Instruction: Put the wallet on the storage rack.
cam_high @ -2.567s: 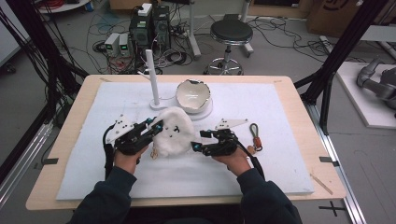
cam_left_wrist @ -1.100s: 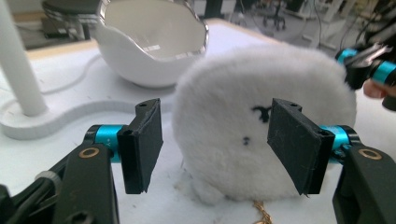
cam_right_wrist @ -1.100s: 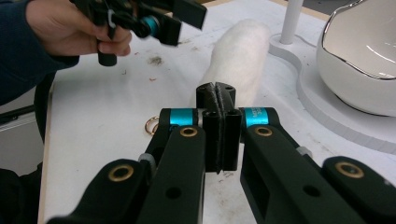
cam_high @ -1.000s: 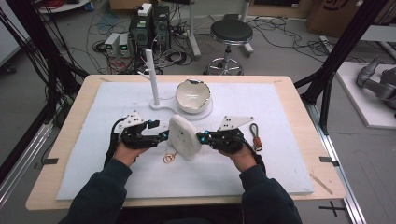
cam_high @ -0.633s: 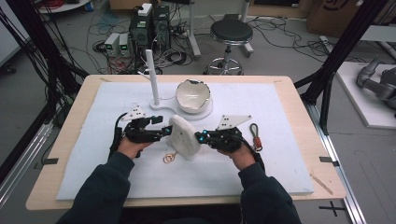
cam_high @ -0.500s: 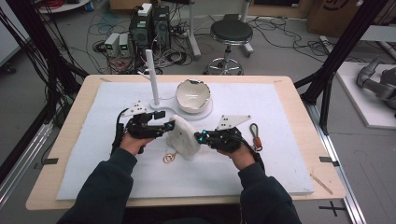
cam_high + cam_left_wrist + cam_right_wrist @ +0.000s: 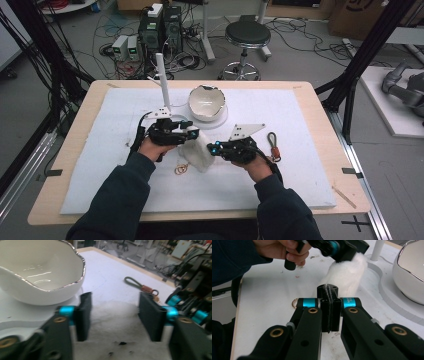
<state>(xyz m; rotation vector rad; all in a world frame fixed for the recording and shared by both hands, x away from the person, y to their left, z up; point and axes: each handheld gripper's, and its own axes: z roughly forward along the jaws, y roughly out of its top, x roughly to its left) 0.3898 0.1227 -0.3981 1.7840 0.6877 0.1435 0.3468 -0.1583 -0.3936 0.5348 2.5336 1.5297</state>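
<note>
Currently, the white fleece cloth lies bunched on the white table mat, just in front of the scalloped white bowl. Compared with a second ago, the left gripper has shifted up to the cloth's far edge, and its jaws have just been closing; they straddle the fleece half-closed, pads not yet pressing. The right gripper stays fully closed, pinching the cloth's near edge. A second grip appears imminent, probably for folding. The gold ring lies beside the cloth.

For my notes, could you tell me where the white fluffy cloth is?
In the high view, the white fluffy cloth stands mid-table between both hand-held grippers, just in front of the white bowl.
</note>
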